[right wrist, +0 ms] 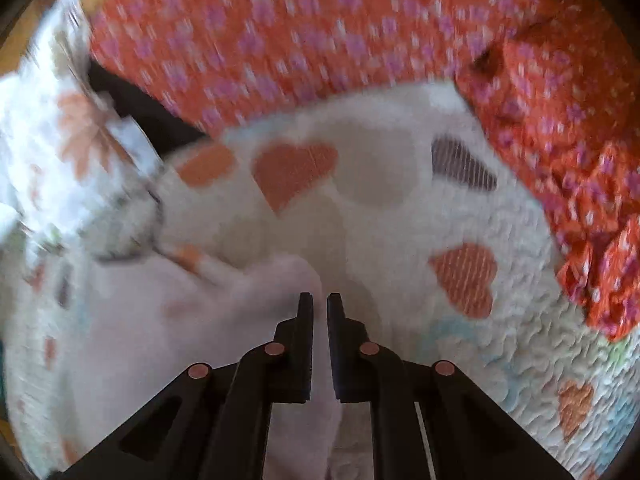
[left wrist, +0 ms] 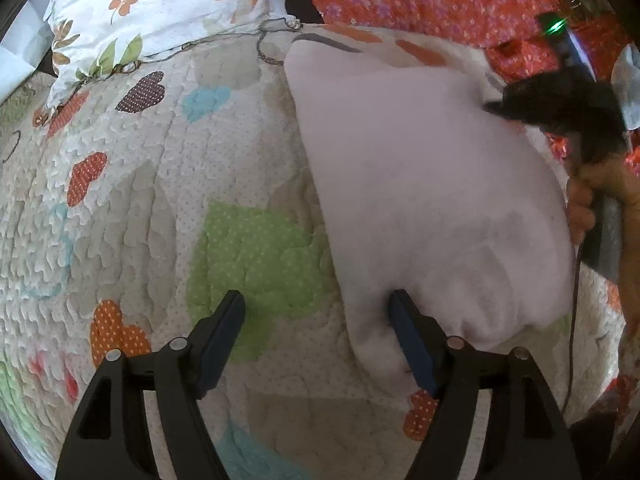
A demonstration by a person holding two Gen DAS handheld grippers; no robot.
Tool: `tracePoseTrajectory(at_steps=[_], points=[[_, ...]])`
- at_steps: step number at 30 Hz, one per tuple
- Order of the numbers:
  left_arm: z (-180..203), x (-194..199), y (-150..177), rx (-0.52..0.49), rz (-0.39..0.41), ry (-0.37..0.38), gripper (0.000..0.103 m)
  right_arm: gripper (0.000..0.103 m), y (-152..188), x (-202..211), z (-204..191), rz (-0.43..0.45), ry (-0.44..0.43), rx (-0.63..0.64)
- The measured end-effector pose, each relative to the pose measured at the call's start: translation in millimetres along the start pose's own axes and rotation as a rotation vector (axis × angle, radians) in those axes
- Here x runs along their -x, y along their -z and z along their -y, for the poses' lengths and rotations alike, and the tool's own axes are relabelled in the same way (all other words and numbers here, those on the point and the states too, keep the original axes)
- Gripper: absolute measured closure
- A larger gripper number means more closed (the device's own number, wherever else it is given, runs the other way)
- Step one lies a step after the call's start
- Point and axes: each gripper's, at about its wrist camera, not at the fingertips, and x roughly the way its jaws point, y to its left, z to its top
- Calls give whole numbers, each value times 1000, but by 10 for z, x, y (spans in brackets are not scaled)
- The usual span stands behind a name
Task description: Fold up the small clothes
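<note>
The pale garment (left wrist: 420, 184) was laid lengthwise, near to far — its near edge beside the spread left gripper (left wrist: 316, 312); the right gripper (right wrist: 320, 308) was clenched, apparently on its far corner.

No writing, label, brand mark or number can be read in either view. The quilted bedspread with heart patches (left wrist: 132, 216), the white pillowcase with orange flowers (left wrist: 160, 4) and the orange cloth with purple blossoms (right wrist: 320, 28) carry only patterns, and the right wrist view is too blurred for any fine print.
</note>
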Motion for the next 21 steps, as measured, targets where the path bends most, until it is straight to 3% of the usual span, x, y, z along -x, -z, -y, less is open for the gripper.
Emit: tracePoseTrajectory(at_steps=[2,5,10,14,19,21], points=[[-42,15,-24,15,-25,18,28,94,62,-85,43,-32,68,7],[-186,178,-69,62,6,50,28,94,62,85,214,-2,55,-58],[-316,325,-94,83,57,8,28,94,162,571,126,44,-119,-60],[-184,232,-46,35,13,22,28,91,430,744,-262,-54,-274,18],[-39,393,108,-123,66,15,28,61,982,939,-455,-129,-267,77],[66,422,246,-215,93,-13,28,57,1179,1000,-377,-134,-228,93]])
